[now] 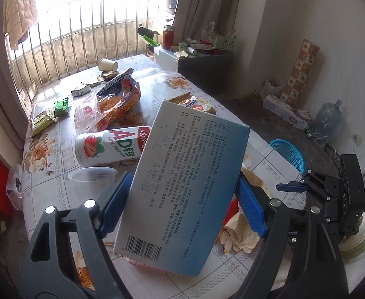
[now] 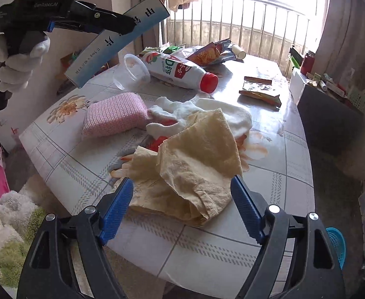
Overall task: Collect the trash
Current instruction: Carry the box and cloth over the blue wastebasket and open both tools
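Observation:
My left gripper is shut on a blue-and-white cardboard box, its blue pads pressed on the box's two long sides. In the right wrist view a white-gloved hand holds that gripper and the box up above the table's left end. My right gripper stands open low over the table edge. A crumpled tan paper towel lies on the table between and just beyond its fingers, and the pads do not press on it. More trash lies behind: a strawberry drink bottle, a clear plastic cup and snack bags.
A pink sponge and a white cloth lie beside the paper towel on the flowered table. A foil wrapper is at the right. A blue basket stands on the floor past the table. A railing and window are behind.

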Demonstrator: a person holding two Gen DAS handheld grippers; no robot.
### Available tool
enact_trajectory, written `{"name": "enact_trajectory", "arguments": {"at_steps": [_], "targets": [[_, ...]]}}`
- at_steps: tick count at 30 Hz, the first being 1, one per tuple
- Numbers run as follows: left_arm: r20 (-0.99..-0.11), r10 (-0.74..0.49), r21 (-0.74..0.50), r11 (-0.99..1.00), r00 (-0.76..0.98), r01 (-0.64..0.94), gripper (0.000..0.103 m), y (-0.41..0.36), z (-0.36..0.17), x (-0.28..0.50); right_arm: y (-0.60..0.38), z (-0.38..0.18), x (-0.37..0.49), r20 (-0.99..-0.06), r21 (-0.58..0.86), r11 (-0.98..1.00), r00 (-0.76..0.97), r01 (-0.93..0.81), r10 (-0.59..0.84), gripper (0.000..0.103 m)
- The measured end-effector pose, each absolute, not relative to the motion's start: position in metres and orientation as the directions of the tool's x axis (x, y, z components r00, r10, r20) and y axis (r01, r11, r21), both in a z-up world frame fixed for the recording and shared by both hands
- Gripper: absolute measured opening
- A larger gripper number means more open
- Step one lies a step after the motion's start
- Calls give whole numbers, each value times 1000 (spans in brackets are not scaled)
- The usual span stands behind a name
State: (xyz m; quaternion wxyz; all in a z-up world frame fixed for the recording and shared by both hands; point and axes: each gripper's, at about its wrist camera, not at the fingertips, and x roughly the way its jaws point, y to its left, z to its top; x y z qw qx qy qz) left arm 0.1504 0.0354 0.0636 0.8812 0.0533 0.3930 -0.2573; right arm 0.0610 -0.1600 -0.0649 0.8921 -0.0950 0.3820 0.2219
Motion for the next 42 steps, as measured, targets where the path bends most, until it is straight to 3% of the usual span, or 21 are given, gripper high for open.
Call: {"name": "enact_trajectory", "arguments": {"at_steps": [9,12,14,17,27,33,42], "targets": [[-677,-446,-222,882,585,416,77,71,65,119,-149,-98,72,-776,10,897,563,-441,286,80],[-664,-448,-234,885,598,403,77,78,67,112,-154,-94,72,-772,20,920,579,-391,263,56],[-658,-451,-241,885,603,398,77,82,68,110,-160,-92,74,-773,43,933,579,-358,258,34],[-650,-456,-251,884,608,394,77,83,70,108,-167,-88,73,-767,76,944,586,-320,260,13],[-625,-480,-284,874,616,393,77,86,76,105,-206,-32,59,-611,234,945,722,-226,324,9],[-594,-557,-374,830,580,414,77,69,81,115,-238,1,48,-487,345,917,797,-201,358,9],[-594,-681,-425,717,428,553,77,-46,91,142,-332,8,5,-415,442,897,889,10,195,9]]}}
